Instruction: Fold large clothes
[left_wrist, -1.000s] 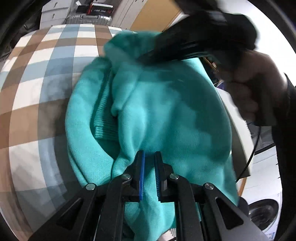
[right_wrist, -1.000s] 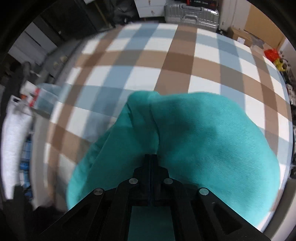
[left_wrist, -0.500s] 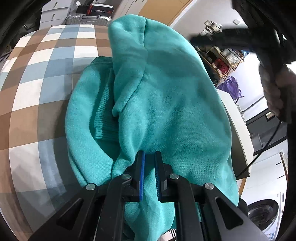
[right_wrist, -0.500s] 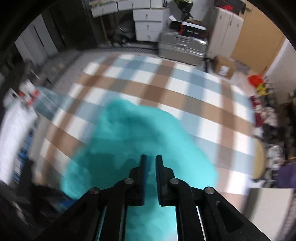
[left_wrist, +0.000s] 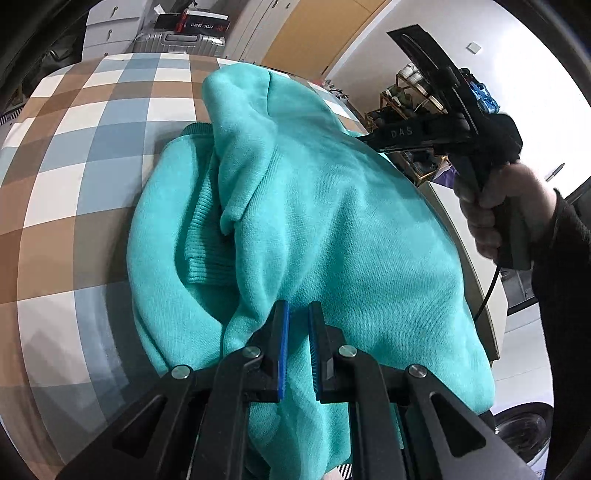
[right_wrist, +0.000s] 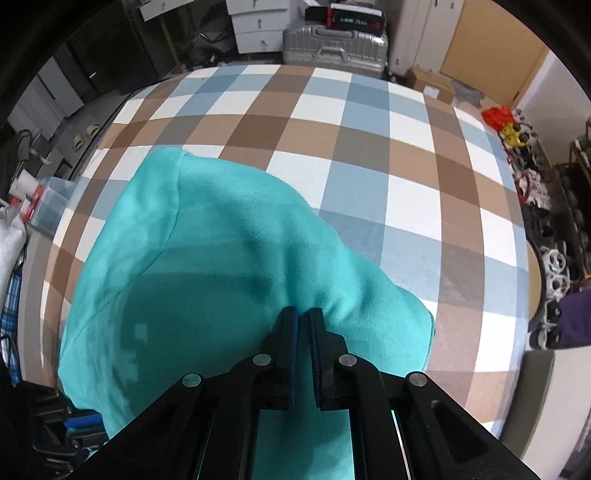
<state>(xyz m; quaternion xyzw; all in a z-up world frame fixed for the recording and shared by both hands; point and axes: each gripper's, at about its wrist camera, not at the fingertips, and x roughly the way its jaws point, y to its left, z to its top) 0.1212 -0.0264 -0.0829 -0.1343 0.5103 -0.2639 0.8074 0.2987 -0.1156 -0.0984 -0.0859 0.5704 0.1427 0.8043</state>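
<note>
A large teal sweatshirt (left_wrist: 332, 221) lies partly folded on a checked table (left_wrist: 92, 147), its ribbed cuff (left_wrist: 207, 236) tucked inside. My left gripper (left_wrist: 297, 314) is shut on the near edge of the cloth. My right gripper (right_wrist: 303, 314) is shut on another part of the teal sweatshirt (right_wrist: 207, 266) and holds it lifted over the table (right_wrist: 369, 147). In the left wrist view the right gripper's body (left_wrist: 443, 125) shows at the upper right, in a hand.
A silver suitcase (right_wrist: 332, 44) and white drawers (right_wrist: 258, 26) stand beyond the table's far edge. Shelves with clutter (right_wrist: 546, 229) are on the right. A clear box (right_wrist: 48, 203) sits left of the table. A washing machine (left_wrist: 524, 435) is at lower right.
The right gripper rose and pulled back toward the near right with the cloth, lifting the sweatshirt's top layer. Its jaws show a slightly narrower gap. The left gripper stayed put.
</note>
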